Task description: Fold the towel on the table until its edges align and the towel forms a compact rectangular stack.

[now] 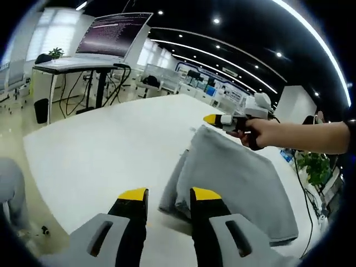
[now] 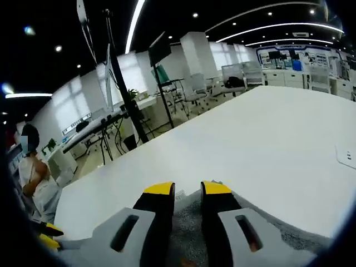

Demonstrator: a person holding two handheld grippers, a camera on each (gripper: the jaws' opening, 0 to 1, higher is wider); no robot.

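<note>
Grey terry cloth is what we are working with: the towel lies on the white table, already doubled over in part, with its layers loose and its edges not yet matched.

In the left gripper view our left gripper hangs just at the towel's near fold, jaws a narrow gap apart and nothing between them. The right gripper, held in a hand, sits at the far corner of the cloth. In the right gripper view, the right gripper has its jaws close together with grey cloth showing in the gap, but we cannot tell whether it truly has hold of the fabric.

We judge the main risk to be a weak pinch on that corner: if it slips while we carry it across, the fold lands skewed. Dragging could also bunch the lower layer.

We see no containers here.
</note>
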